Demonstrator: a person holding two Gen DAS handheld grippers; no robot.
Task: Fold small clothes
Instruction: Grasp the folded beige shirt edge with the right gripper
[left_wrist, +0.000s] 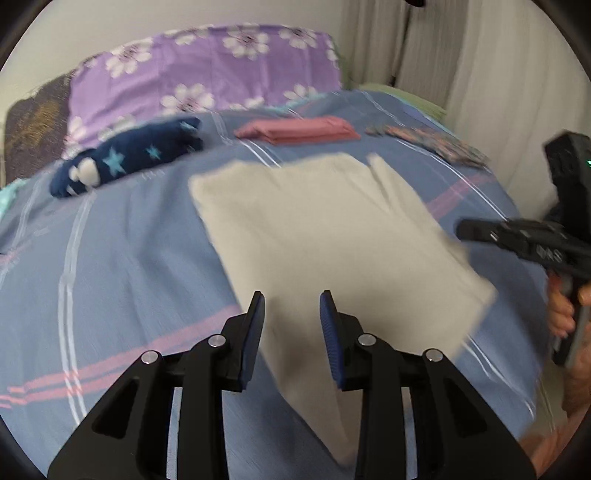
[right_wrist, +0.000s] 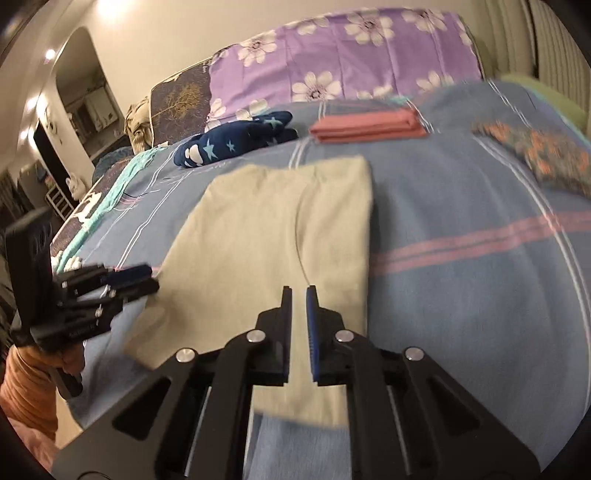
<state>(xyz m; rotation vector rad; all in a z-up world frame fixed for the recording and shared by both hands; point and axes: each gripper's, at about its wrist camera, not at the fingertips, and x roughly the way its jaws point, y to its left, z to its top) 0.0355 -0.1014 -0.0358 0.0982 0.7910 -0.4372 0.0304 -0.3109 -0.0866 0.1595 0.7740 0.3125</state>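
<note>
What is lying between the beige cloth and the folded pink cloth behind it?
Nothing: only bare blue striped bedsheet separates the beige cloth from the folded pink cloth. The right wrist view shows it best.

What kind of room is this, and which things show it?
Most likely a bedroom at home. The clothes lie on a bed with a blue striped sheet, a purple flowered pillow stands at its head, and curtains hang beside it.

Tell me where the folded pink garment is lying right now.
The folded pink garment lies on the far part of the blue striped bedspread, beyond the cream cloth, between the navy star-print garment and the floral patterned piece.
</note>
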